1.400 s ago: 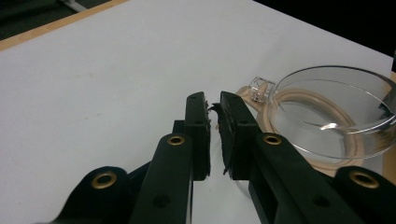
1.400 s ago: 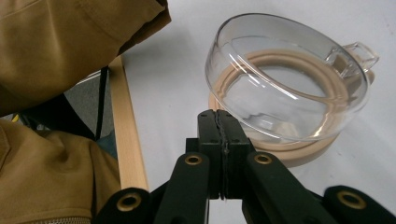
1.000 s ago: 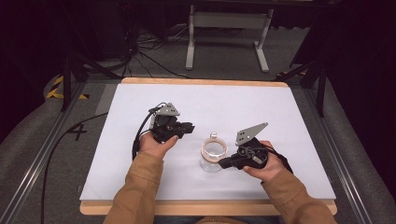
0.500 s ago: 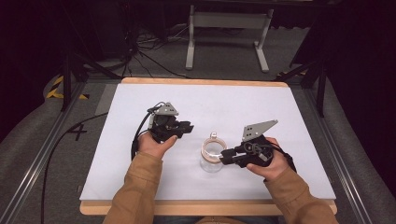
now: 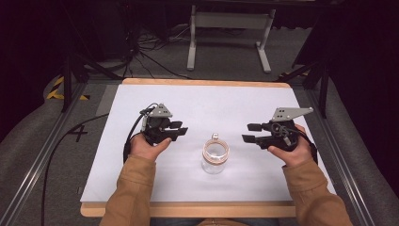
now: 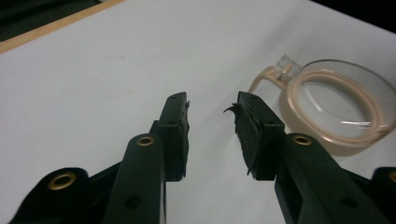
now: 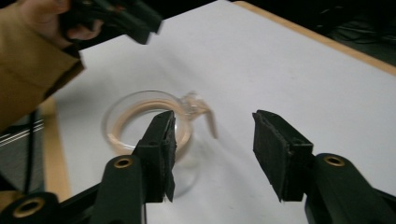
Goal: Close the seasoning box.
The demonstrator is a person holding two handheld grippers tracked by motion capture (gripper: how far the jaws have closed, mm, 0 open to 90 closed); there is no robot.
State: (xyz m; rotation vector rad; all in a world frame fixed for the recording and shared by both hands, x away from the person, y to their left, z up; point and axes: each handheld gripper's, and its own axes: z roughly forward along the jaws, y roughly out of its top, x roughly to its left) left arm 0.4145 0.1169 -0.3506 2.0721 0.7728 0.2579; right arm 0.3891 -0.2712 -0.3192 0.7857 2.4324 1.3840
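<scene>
A clear glass jar [image 5: 215, 155] with a beige seal ring around its mouth and a small clasp on the far side stands upright in the middle of the white table [image 5: 226, 106]. My left gripper [image 5: 179, 128] hovers to its left, jaws open and empty, pointing right. In the left gripper view the jar [image 6: 327, 79] sits off to the right of the left gripper [image 6: 212, 105]. My right gripper [image 5: 249, 133] is held to the jar's right, open, apart from it and pointing at it. In the right gripper view the jar [image 7: 135, 108] lies behind the left jaw of the right gripper [image 7: 212, 135].
The table has a wooden edge [image 5: 188, 209] at the front. Behind it on the dark floor stand a grey metal frame [image 5: 226, 28] and loose cables [image 5: 141, 52]. Metal rails [image 5: 42, 165] run along both sides. The other hand's gripper [image 7: 116, 18] shows at the upper left.
My right gripper has drawn back to the right, away from the jar it was against. The left gripper and the jar have stayed where they were.
</scene>
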